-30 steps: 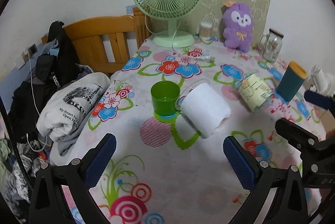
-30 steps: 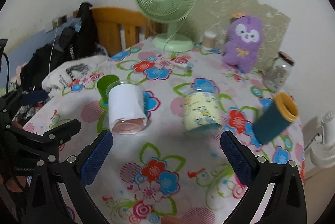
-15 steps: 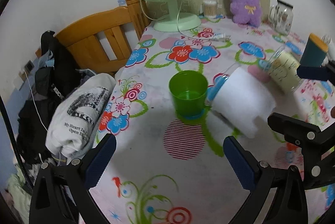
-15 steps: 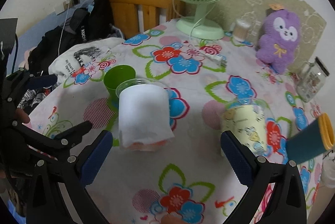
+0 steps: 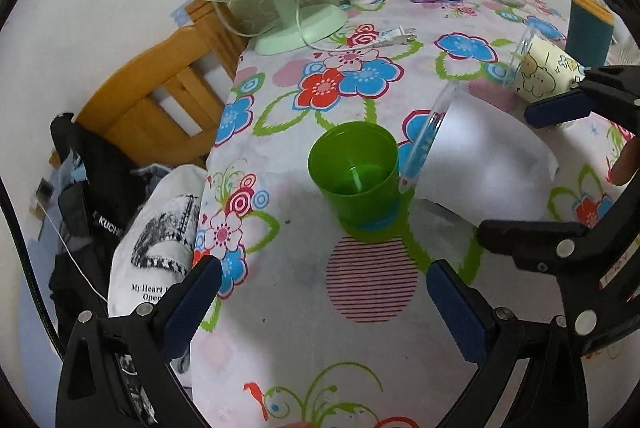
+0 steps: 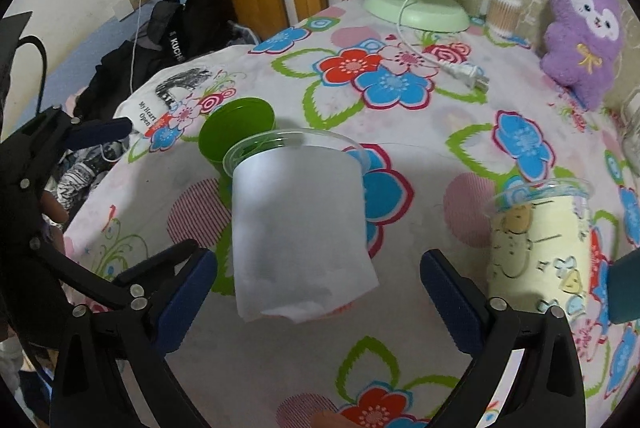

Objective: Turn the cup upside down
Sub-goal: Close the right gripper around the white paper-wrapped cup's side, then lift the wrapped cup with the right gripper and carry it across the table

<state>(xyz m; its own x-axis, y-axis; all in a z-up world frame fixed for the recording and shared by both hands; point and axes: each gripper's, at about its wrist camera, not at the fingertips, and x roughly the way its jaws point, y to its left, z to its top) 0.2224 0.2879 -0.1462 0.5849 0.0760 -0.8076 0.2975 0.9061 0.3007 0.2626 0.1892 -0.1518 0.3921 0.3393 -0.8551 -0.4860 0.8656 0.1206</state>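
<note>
Left wrist: left gripper [image 5: 320,302] jaws apart, empty. Green cup [image 5: 356,173] upright at 12 o'clock; paper-wrapped clear cup [image 5: 480,163] touching it at 3 o'clock.

Right wrist: right gripper [image 6: 318,288] jaws apart, straddling the wrapped cup [image 6: 300,224], no contact. Nothing flipped; grasp and inversion remain.

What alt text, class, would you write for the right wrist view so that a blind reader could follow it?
Open right gripper faces a white-wrapped clear cup on a floral tablecloth, with a green cup behind it and a yellow cartoon cup to the right.
</note>
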